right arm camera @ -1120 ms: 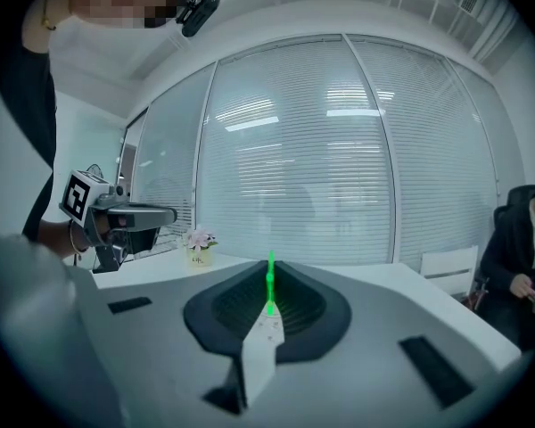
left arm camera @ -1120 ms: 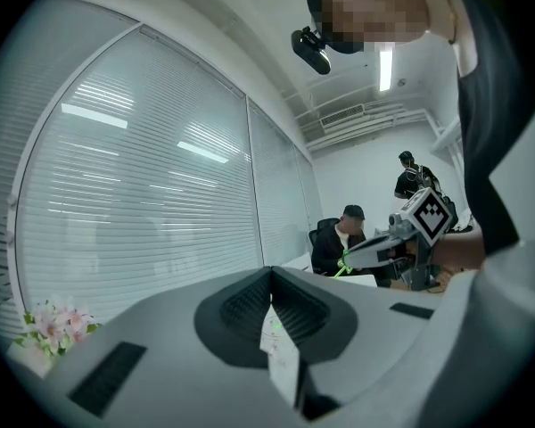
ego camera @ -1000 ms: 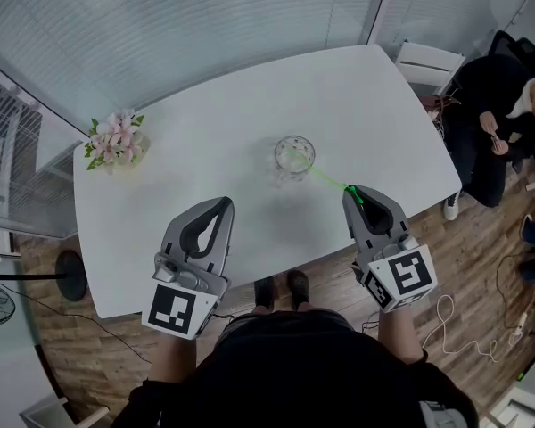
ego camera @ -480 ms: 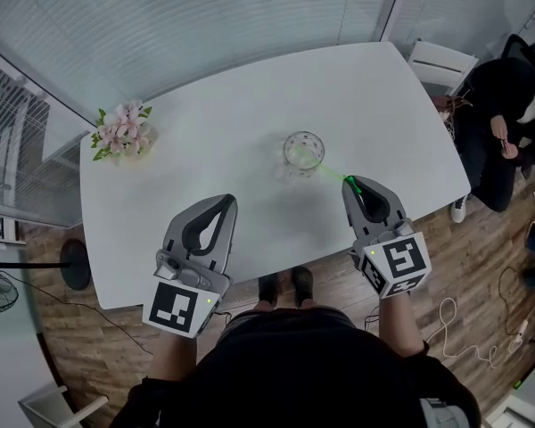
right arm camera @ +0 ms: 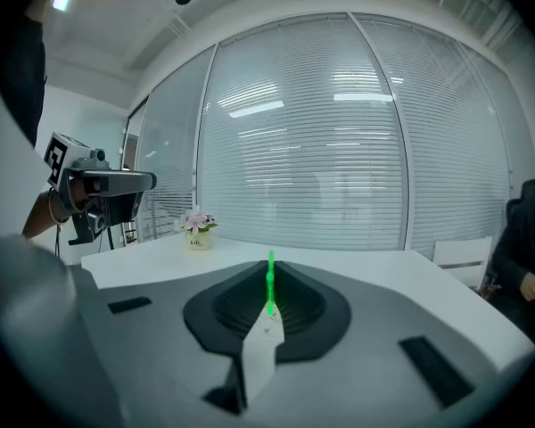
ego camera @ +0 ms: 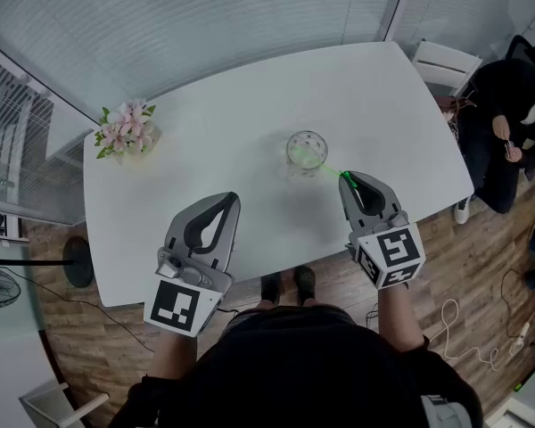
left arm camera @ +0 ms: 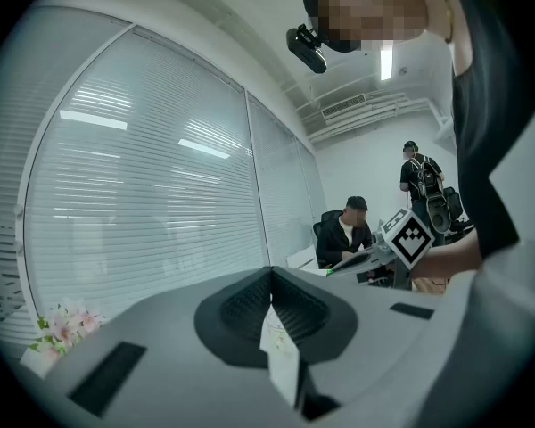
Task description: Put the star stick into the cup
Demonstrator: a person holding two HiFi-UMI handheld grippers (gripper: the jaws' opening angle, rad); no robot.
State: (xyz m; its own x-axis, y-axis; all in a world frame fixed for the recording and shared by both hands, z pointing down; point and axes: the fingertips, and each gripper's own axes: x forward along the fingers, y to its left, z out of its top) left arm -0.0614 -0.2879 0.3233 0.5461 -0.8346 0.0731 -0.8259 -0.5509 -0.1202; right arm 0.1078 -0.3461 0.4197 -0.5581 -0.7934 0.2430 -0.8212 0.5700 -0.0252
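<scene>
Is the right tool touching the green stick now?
Touching. The right gripper view shows the right tool closed on the green stick, which pokes out between its tips.

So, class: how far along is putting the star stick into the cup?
Done: the right tongs grip the star stick. In hand: its far end reaches the cup, seemingly inside its mouth. Remaining: release it to rest inside. The left tongs are shut, empty.
</scene>
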